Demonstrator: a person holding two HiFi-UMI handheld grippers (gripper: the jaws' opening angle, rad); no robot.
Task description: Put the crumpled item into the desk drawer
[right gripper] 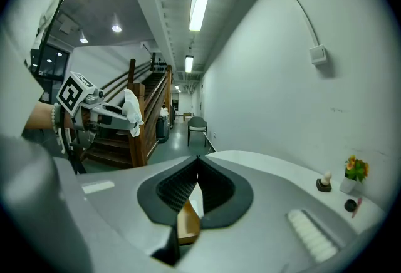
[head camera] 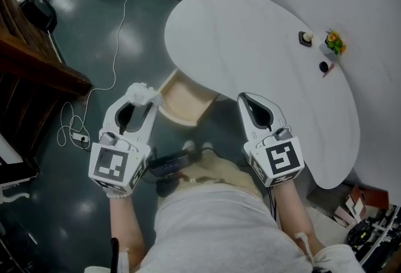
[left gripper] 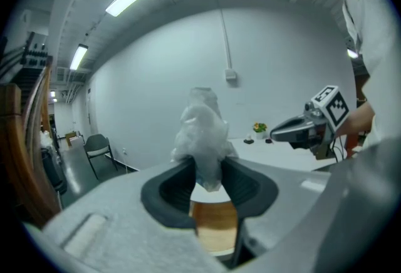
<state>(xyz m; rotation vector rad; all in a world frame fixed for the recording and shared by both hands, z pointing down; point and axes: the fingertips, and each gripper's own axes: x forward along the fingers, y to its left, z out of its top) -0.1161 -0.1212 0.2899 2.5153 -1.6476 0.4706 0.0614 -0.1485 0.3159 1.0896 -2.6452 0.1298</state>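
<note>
The left claw (left gripper: 208, 171) pinches the white crumpled item (left gripper: 202, 128), which sticks up from between its pads; in the head view the item hangs just beside the left rim of the open wooden drawer (head camera: 182, 103), not in it; the white counter (head camera: 250, 46) overhangs the drawer's far part; the right claw (right gripper: 198, 168) is pressed together on nothing, near the counter's edge to the drawer's right; a flower pot (head camera: 333, 43) stands far off on the counter; a white cable (head camera: 116, 46) trails over the floor.
</note>
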